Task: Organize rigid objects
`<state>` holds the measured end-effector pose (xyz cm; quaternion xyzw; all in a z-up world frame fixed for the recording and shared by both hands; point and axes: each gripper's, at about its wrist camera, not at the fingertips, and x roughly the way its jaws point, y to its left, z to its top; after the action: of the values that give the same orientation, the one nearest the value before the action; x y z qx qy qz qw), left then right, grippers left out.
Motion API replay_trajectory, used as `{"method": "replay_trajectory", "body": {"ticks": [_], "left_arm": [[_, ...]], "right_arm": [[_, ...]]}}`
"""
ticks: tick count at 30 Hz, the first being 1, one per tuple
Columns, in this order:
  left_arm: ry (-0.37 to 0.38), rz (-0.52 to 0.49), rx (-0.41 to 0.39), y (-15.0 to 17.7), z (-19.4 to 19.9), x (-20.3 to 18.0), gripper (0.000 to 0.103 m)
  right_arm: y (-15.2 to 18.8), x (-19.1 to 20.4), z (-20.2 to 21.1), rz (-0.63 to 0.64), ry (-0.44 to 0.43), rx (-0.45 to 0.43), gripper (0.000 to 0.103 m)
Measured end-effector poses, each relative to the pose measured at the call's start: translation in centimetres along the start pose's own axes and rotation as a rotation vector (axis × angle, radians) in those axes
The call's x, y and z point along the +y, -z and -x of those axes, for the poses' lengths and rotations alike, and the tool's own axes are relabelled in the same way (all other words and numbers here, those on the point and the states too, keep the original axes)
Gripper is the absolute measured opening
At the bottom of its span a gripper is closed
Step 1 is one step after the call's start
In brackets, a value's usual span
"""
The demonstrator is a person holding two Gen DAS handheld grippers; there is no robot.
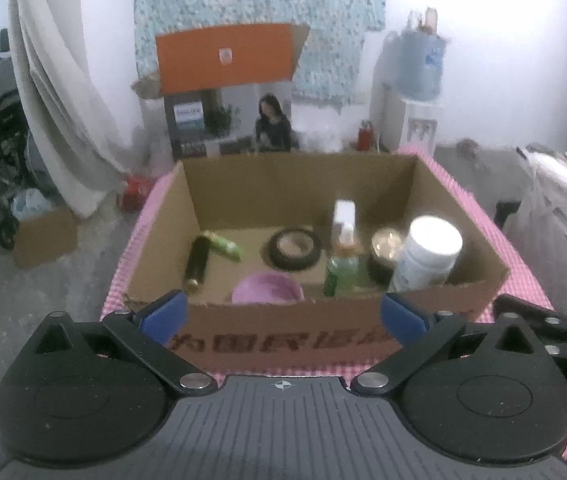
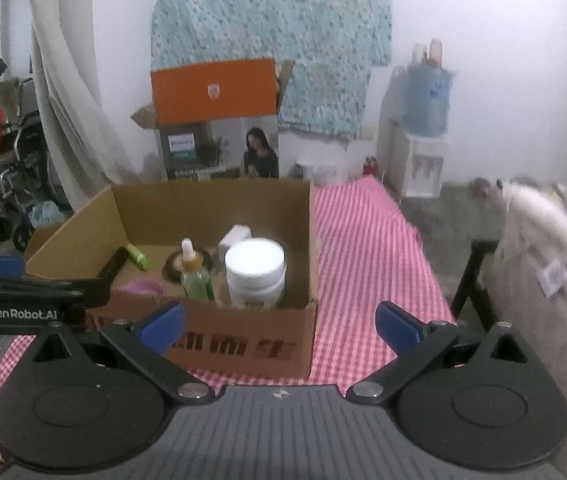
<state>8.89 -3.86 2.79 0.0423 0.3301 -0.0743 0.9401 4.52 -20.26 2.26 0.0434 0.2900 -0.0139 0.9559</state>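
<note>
Both grippers hang in front of an open cardboard box (image 1: 283,336) that sits on a pink-and-white checked tablecloth (image 2: 363,248). The left gripper (image 1: 283,316) has its blue-padded fingers spread wide with nothing between them, level with the box's near wall. The right gripper (image 2: 279,322) is likewise spread wide and holds nothing; it faces the box's near right corner.

In the left wrist view, the box's contents read like a clock face. At 9 o'clock a dark cylinder (image 1: 196,262) lies on the floor of the box, with a green tube (image 1: 225,245) touching its far end at 10 o'clock. A black ring with a pale centre (image 1: 294,249) lies near the middle. At 6 o'clock a purple bowl (image 1: 267,289) sits against the near wall. Toward 4 o'clock stands a green dropper bottle (image 1: 341,270), just beside a gold-topped dark jar (image 1: 383,258) and a white-lidded tub (image 1: 429,254) at 3 o'clock. A small white box (image 1: 344,212) stands behind the bottle at 1 o'clock.

Beyond the table, at 12 o'clock, stands a printed carton with an orange flap (image 1: 225,58); a water dispenser (image 1: 419,120) stands at 2 o'clock against the white wall.
</note>
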Motion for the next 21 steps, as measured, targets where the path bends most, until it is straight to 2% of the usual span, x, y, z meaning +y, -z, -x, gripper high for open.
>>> {"method": "replay_trajectory", "body": {"ticks": [4,21], "left_arm": [[-0.048,-0.038,0.032,0.3,-0.5,-0.5,0.103],[-0.068,-0.031,0.053,-0.5,-0.7,0.2,0.103]], "right_arm": [[-0.1,0.1,-0.9,0.000,0.008,0.023,0.103],[-1.1,0.3,-2.4,-0.011,0.013,0.047,0.103]]}}
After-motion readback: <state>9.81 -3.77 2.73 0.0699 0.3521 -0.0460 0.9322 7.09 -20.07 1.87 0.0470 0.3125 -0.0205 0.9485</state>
